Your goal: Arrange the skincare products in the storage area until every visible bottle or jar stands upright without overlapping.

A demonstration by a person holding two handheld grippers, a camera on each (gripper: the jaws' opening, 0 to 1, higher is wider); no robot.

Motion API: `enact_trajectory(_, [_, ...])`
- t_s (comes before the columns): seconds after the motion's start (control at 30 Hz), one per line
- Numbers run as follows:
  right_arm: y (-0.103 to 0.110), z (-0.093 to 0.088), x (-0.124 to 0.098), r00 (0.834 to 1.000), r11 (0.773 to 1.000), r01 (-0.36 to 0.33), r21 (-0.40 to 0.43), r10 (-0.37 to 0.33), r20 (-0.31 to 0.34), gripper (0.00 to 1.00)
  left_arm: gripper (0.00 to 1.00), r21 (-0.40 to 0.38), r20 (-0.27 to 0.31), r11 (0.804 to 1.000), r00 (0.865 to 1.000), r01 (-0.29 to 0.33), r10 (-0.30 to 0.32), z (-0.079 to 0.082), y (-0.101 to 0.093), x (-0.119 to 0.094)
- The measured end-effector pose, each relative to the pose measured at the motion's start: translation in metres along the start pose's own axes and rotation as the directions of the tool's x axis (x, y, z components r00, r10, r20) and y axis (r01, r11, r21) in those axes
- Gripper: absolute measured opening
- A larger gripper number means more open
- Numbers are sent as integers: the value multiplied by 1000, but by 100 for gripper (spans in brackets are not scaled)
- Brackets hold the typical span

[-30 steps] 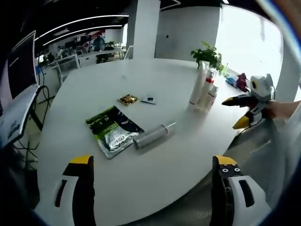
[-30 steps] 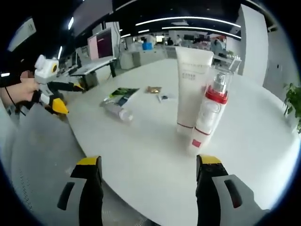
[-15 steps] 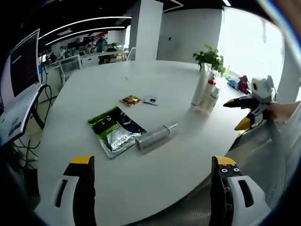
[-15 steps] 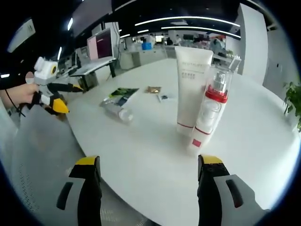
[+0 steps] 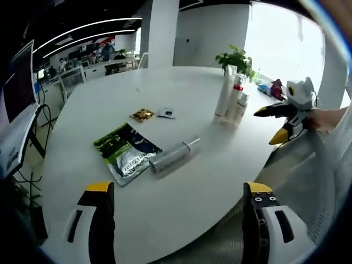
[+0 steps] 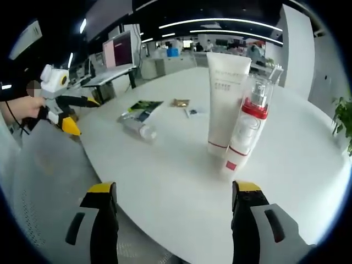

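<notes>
Round white table [image 5: 181, 181] in an open office, seen from both grippers. Left gripper [image 5: 176, 212] at the bottom of the left gripper view, fingers spread wide, holding nothing, off the table's near edge. At frame centre, a clear bottle [image 5: 171, 156] lying on its side, touching a green pouch [image 5: 125, 152]; two small sachets [image 5: 143, 114] beyond. Upper right, a white tube [image 5: 224, 99] and a red-banded pump bottle [image 5: 237, 104] upright, side by side, before a potted plant [image 5: 236, 59]. Right gripper [image 6: 176, 212] low in the right gripper view, fingers likewise spread and empty, facing the tube and pump bottle at centre right.
</notes>
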State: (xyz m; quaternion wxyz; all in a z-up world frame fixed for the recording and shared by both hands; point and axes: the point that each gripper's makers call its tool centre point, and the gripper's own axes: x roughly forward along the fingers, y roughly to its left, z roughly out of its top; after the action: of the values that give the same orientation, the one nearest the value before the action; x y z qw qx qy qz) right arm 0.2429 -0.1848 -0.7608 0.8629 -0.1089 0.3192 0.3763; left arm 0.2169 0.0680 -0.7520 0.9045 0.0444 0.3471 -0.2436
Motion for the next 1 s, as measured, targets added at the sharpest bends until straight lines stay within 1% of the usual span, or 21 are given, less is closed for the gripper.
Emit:
enact_trajectory(0.07, [0, 0, 0, 1000, 1000, -2, 1, 2, -1, 85, 89, 19, -18, 1000, 1000, 6, -6, -3, 1, 3])
enact_trajectory(0.17, [0, -1, 1, 1000, 1000, -4, -1, 4, -4, 85, 89, 34, -32, 999, 999, 20, -19, -2, -1, 7])
enact_trajectory(0.33, [-1, -1, 0, 1000, 1000, 2, -3, -2, -7, 85, 87, 53, -38, 998, 999, 39, -37, 4, -5, 14])
enact_trajectory(0.43, [-2, -1, 0, 1000, 1000, 6, 1, -6, -5, 84, 86, 89, -54, 995, 998, 50, -45, 8, -7, 20])
enact_trajectory(0.47, [-3, -1, -1, 1000, 1000, 8, 3, -8, -5, 84, 85, 104, -64, 993, 997, 51, -45, 7, -4, 22])
enact_trajectory(0.5, [-3, -2, 0, 1000, 1000, 9, 5, -9, -5, 84, 83, 131, -82, 990, 996, 55, -44, 7, -3, 24])
enact_trajectory(0.63, [-6, -2, -1, 1000, 1000, 19, 11, -19, -4, 84, 80, 192, -115, 979, 992, 67, -45, 6, 0, 35])
enact_trajectory(0.7, [-7, -2, -1, 1000, 1000, 23, 13, -22, -6, 84, 75, 207, -126, 975, 991, 75, -50, 8, -1, 36])
enact_trajectory(0.8, [-8, -2, -1, 1000, 1000, 28, 10, -27, -7, 83, 67, 230, -138, 969, 989, 87, -56, 9, 0, 45])
enact_trajectory(0.87, [-9, -3, -1, 999, 999, 33, 3, -33, -11, 83, 65, 248, -150, 964, 987, 99, -63, 10, -1, 51])
enact_trajectory(0.93, [-9, -3, 0, 999, 999, 35, 0, -35, -13, 83, 64, 278, -165, 955, 984, 104, -60, 10, 2, 58])
enact_trajectory(1.0, [-10, -4, 1, 999, 999, 38, -6, -38, -18, 83, 61, 311, -186, 944, 981, 114, -57, 12, 3, 60])
